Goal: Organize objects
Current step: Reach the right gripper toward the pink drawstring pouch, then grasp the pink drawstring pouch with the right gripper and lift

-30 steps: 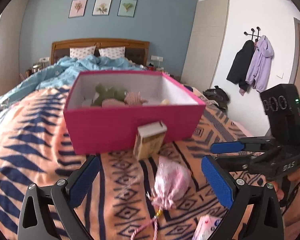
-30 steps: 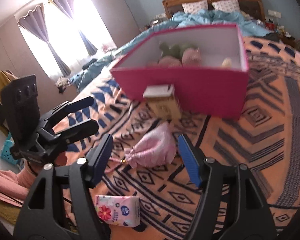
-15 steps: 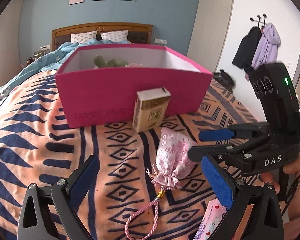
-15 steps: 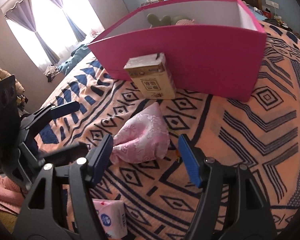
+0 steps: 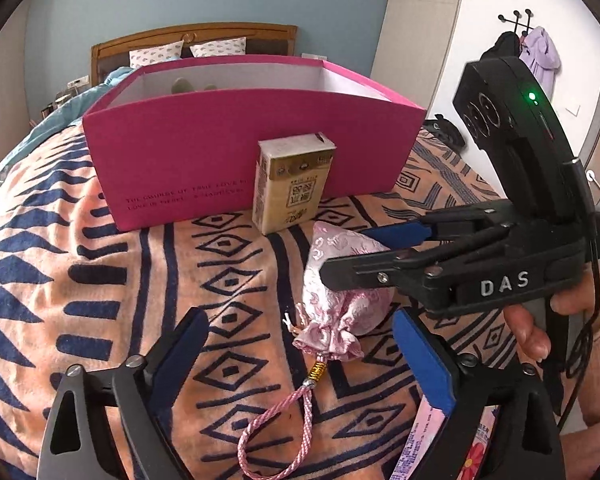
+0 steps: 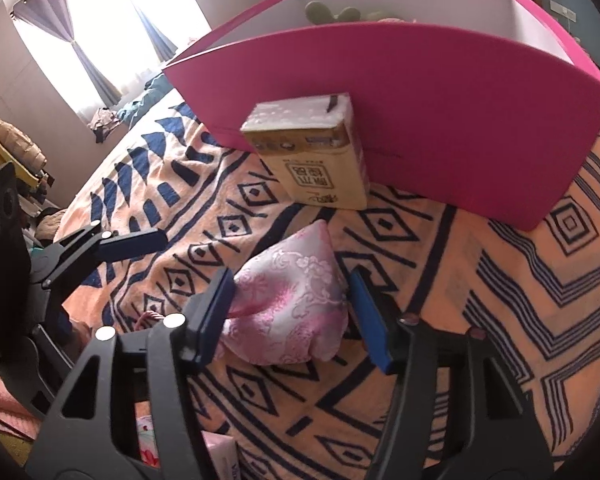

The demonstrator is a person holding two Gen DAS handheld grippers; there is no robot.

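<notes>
A pink brocade pouch (image 6: 292, 308) with a braided cord lies on the patterned bedspread; it also shows in the left wrist view (image 5: 340, 280). My right gripper (image 6: 292, 296) is open with one finger on each side of the pouch. My left gripper (image 5: 300, 344) is open and empty, just short of the pouch's tied neck. A small tan carton (image 5: 292, 184) stands against the front wall of the pink box (image 5: 180, 152), which holds soft toys. The carton (image 6: 312, 160) and box (image 6: 460, 120) lie beyond the pouch.
A floral tissue pack (image 5: 476, 444) lies at the bed's near edge under my left gripper's right finger. Headboard and pillows (image 5: 188, 48) are behind the box. Coats hang on a wall hook (image 5: 532, 52) at right. A window with curtains (image 6: 112, 28) is at left.
Both grippers have moved lower and closer to the pouch. The right gripper's fingers now straddle the pouch, where before they were short of it.
</notes>
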